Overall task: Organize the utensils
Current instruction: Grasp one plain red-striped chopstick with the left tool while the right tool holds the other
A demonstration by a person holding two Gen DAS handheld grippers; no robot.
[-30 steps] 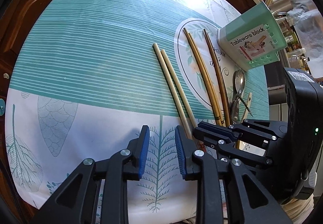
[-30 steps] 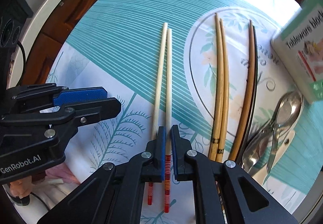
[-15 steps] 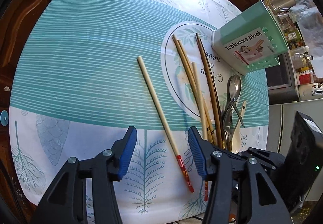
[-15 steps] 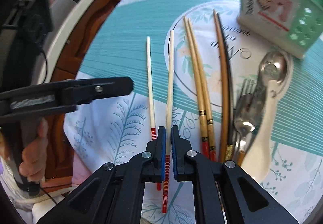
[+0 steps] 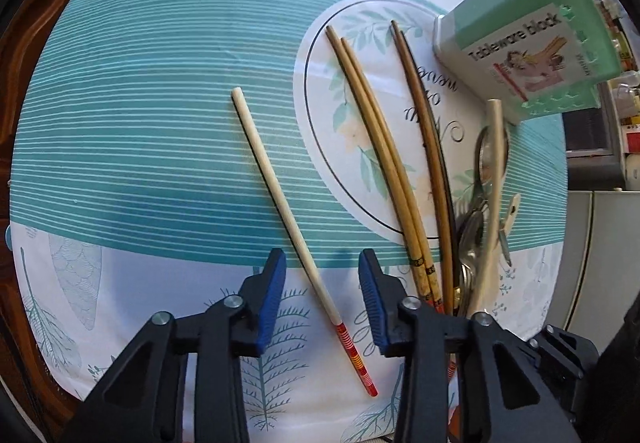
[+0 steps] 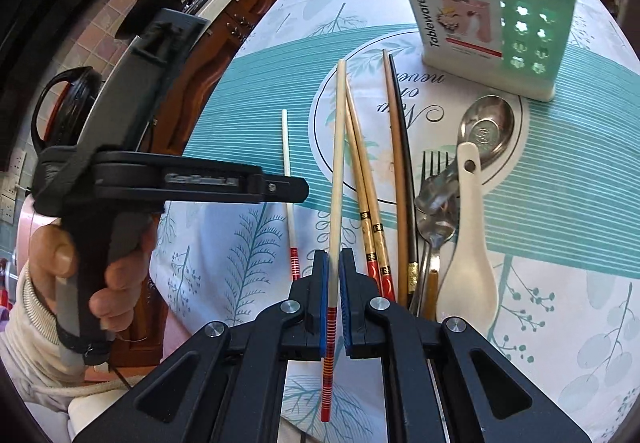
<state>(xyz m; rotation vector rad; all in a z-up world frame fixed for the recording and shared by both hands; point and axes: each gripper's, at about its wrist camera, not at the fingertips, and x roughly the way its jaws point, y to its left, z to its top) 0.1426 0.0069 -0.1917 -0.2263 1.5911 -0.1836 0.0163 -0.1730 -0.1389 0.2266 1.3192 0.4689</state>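
My right gripper (image 6: 333,279) is shut on a cream chopstick with a red striped end (image 6: 336,171) and holds it lifted above the cloth, tip toward the green utensil holder (image 6: 492,7). Its twin cream chopstick (image 5: 280,199) lies on the tablecloth between the open jaws of my left gripper (image 5: 322,295); it also shows in the right wrist view (image 6: 287,171). The lifted chopstick shows in the left wrist view (image 5: 494,179). The holder (image 5: 532,43) stands at the far right.
A pair of tan chopsticks (image 5: 380,147), a dark brown pair (image 5: 428,147), a metal spoon (image 6: 486,131), a fork (image 6: 434,183) and a white ceramic spoon (image 6: 468,243) lie on the cloth right of the cream chopstick. The table edge is near, with wooden cabinets (image 6: 208,55) beyond.
My right gripper has lifted one cream chopstick off the cloth and swung it right, toward the holder. My left gripper has opened wider and moved over the remaining cream chopstick.
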